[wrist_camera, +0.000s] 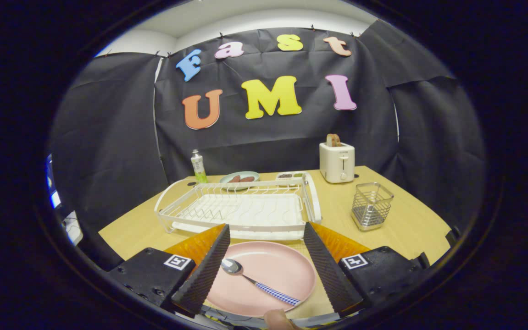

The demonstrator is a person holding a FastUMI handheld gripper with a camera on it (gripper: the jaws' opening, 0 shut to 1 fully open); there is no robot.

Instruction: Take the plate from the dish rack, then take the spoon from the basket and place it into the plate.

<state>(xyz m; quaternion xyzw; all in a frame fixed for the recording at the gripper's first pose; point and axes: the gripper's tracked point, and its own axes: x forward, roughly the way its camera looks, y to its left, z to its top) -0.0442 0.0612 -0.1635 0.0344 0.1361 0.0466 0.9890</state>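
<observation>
1. The gripper (266, 261) hung above the near edge of the wooden bench (410, 224), low in the frame, its two ridged black fingers (206, 270) spread wide and gripping nothing.
2. A pink plate (273, 266) lay flat on the bench between the fingers, at lower centre of the frame, with the left finger covering its left rim.
3. The spoon (257, 281) rested inside the plate, its metal bowl close to the left finger and its blue-and-white checked handle slanting toward the lower right, ending near the plate's rim.
4. Just beyond the plate and the fingertips, at centre frame, stood the white wire dish rack (241, 206), with no dishes in its slots.
5. To the right of the rack, at right of centre, stood the square wire basket (372, 205), apart from both rack and plate.
6. Behind the rack, toward the booth's wall, sat a small greenish dish (239, 178) holding something dark, a shallow tray (290, 175) beside it, and a slim bottle (198, 167) with a green base to the left.
7. A cream toaster (336, 161) stood at the far right corner of the bench, a slice of bread (333, 140) poking from its slot.
8. A fingertip (278, 319) showed at the very bottom of the frame, below the plate.
</observation>
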